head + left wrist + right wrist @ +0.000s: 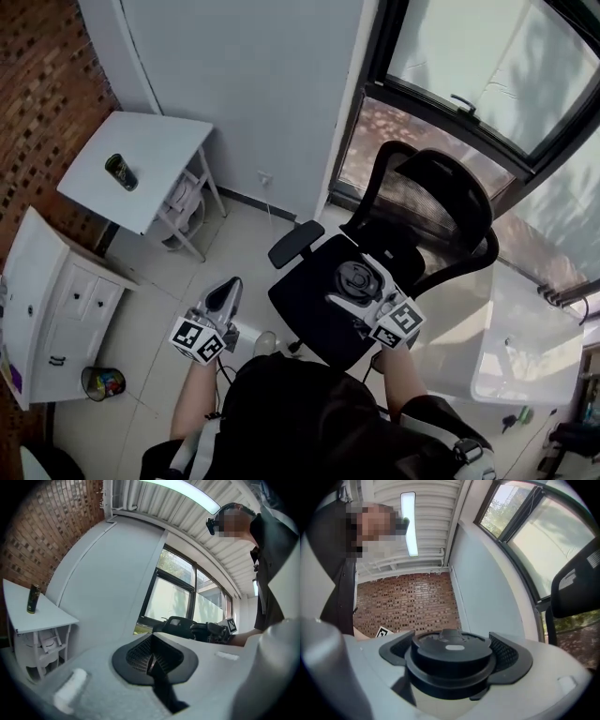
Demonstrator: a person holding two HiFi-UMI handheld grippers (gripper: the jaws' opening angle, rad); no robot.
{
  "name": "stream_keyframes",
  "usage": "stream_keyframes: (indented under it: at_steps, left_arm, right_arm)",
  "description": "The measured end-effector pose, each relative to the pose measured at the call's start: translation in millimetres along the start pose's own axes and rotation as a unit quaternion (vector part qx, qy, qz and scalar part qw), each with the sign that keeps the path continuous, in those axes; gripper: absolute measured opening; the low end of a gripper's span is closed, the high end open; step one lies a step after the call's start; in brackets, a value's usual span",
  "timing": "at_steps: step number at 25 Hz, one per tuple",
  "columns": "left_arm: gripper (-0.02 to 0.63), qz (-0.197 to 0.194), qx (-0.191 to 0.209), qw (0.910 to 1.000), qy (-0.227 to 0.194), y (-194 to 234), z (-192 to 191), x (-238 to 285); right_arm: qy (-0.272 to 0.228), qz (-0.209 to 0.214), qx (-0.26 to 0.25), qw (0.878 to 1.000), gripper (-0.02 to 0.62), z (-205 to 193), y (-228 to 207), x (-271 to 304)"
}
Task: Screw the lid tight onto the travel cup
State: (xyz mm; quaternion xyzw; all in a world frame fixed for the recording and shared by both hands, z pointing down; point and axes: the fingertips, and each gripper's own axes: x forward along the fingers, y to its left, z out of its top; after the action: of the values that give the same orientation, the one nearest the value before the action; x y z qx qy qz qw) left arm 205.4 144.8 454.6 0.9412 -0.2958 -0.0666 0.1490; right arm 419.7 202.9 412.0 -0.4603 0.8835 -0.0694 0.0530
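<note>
Black round screw lid (449, 654) seated on a pale cream travel cup (436, 700), gripped at the sides between the jaws of the right gripper (362, 284), up over the seat of a black mesh office chair (305, 305). Left gripper (226, 291) beside the chair, jaws clenched together, empty. Farther left, small white worktop (159, 150) bearing a dark can (122, 172), by a brown brick wall (37, 84).

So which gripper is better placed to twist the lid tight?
Right, I think: the right gripper clamps the lid, while the left gripper is shut, empty, apart from the cup.
</note>
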Motion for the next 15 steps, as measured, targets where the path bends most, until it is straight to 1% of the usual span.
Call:
stream_keyframes:
  at_steps: [1,3,5,7,11,15]
  left_arm:
    - [0.002,0.015,0.003,0.9999,0.0,-2.2,-1.7,-10.1]
    - [0.002,0.063,0.008,0.998,0.004,-5.1,-4.5,-37.7]
    - [0.002,0.115,0.009,0.9933,0.001,-6.9,-7.6,-69.5]
    - [0.002,0.154,0.012,0.988,-0.005,-8.6,-11.8,-98.6]
    - [0.002,0.205,0.023,0.9784,-0.007,-10.7,-20.0,-144.4]
    - [0.002,0.249,0.026,0.9681,-0.011,-8.4,-20.9,-177.9]
  right_arm:
    - [0.003,0.017,0.003,1.0,0.494,-3.3,2.8,3.2]
    - [0.012,0.058,0.013,0.998,0.494,-10.9,10.6,12.2]
    - [0.02,0.099,0.028,0.994,0.494,-19.1,21.0,21.5]
    - [0.029,0.134,0.041,0.99,0.494,-28.4,32.5,30.3]
    - [0.045,0.189,0.05,0.98,0.494,-44.1,62.2,51.5]
    - [0.052,0.24,0.044,0.968,0.494,-45.7,96.8,73.9]
